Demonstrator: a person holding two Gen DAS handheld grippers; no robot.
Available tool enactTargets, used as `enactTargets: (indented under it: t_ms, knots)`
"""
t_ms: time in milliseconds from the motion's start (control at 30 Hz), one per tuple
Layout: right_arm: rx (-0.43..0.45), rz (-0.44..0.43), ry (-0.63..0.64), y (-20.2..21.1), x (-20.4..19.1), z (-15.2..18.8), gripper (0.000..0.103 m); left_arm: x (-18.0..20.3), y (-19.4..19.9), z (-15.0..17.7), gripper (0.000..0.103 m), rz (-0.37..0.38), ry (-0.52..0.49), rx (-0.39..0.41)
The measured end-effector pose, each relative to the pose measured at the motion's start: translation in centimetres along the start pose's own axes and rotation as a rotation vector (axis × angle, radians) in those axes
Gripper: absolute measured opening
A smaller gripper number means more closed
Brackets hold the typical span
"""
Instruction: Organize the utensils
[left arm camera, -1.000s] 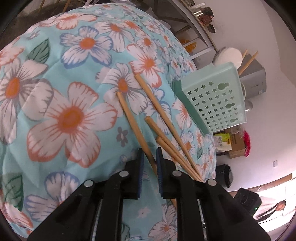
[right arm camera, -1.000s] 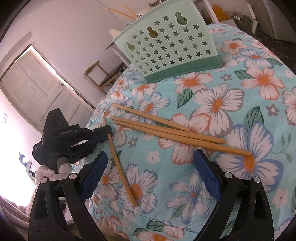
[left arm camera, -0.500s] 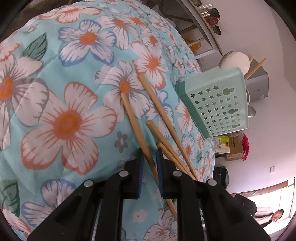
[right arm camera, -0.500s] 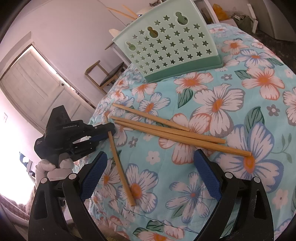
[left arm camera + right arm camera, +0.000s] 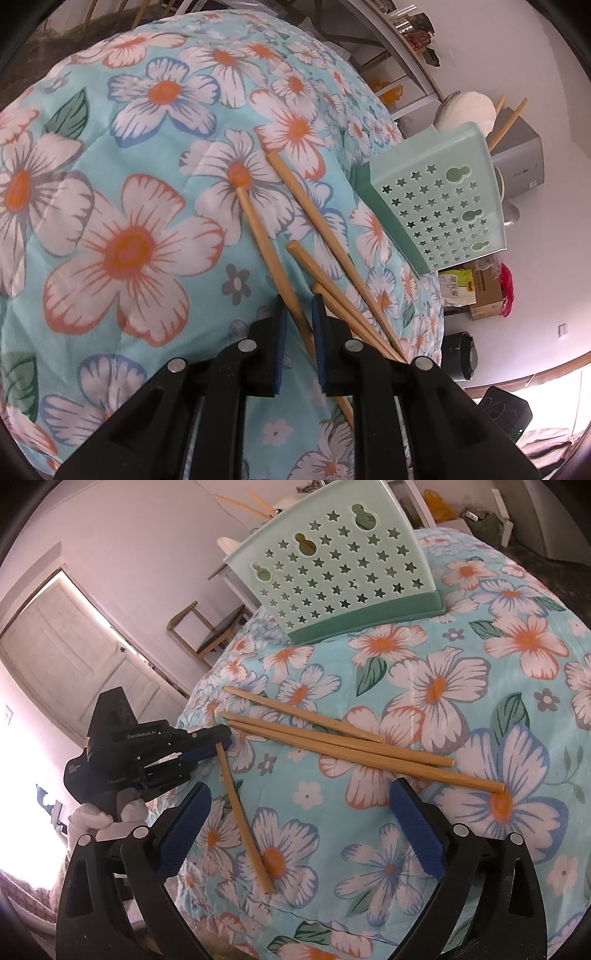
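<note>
We see a floral-clothed surface [image 5: 461, 686] with a green star-punched basket [image 5: 332, 572] at its far side. Our left tool [image 5: 297, 332] stays pinched on one chopstick [image 5: 266, 243], its near end now lifting slightly; the right tool [image 5: 303, 830] hangs wide, empty.

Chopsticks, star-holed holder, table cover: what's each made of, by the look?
Chopsticks: likely bamboo or wood, a matte tan with a faint lengthwise grain, unlacquered.
Holder: moulded plastic, pale green with a smooth slight sheen, clean star cutouts, and a darker green base.
Table cover: printed fabric, soft and wrinkled; the fibre can't be told.
</note>
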State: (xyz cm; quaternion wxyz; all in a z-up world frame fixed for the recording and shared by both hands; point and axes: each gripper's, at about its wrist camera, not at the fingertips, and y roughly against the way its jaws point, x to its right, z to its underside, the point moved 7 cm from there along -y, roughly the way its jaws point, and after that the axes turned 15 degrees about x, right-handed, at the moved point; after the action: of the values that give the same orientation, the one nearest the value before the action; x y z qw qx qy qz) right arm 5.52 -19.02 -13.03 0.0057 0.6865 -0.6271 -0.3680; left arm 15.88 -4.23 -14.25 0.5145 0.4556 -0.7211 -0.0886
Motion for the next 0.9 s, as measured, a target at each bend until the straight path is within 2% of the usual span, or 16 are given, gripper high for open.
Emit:
enactTargets:
  t_ms: [900]
  knots:
    - [0.006,-0.011,-0.006,0.41,0.31,0.04,0.095,0.87,-0.19,0.11,0.014,-0.097,-0.085,0.002]
